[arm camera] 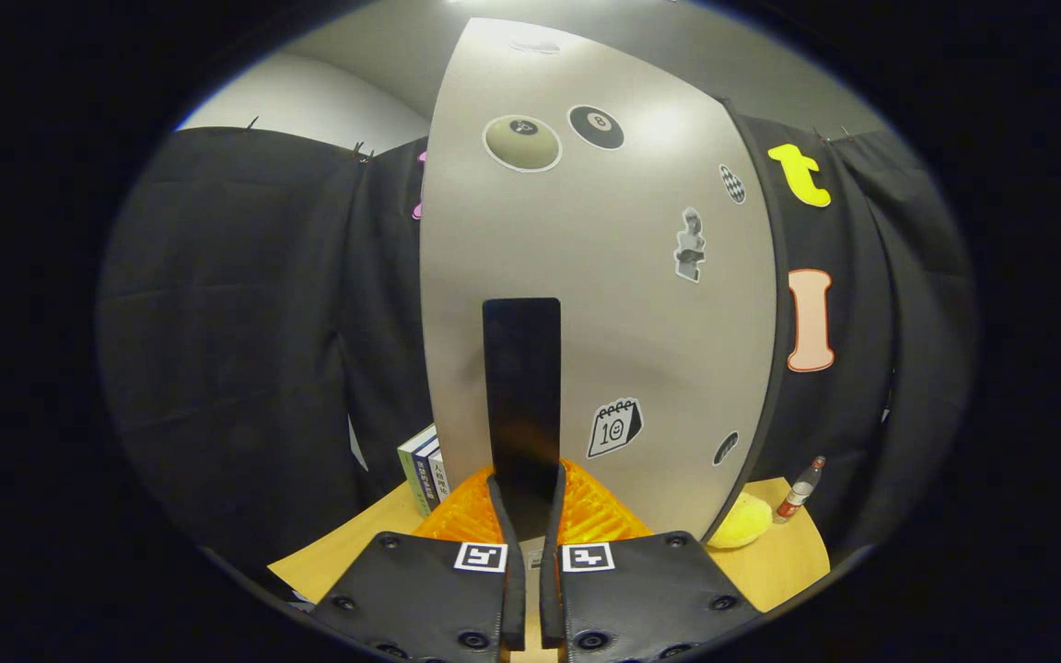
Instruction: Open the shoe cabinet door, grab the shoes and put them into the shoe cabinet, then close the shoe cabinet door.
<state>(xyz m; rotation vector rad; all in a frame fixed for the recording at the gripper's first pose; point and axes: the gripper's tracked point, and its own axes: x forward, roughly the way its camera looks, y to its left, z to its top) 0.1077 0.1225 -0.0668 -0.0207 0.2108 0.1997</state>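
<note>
The shoe cabinet door [641, 304] is a pale grey panel with several stickers, standing upright close in front of me. A flat black handle [521, 378] runs vertically down its lower middle. My gripper [528, 481] is at the bottom end of that handle, with one finger on each side of it and both pressing on it. The door's dark right edge [770, 304] stands out against the black cloth behind it. I cannot tell from here how far the door is swung.
A wooden tabletop [775, 562] lies under the door. Several upright books [423, 468] stand to the left of the door. To its right sit a yellow rounded object [742, 521] and a small bottle [800, 488].
</note>
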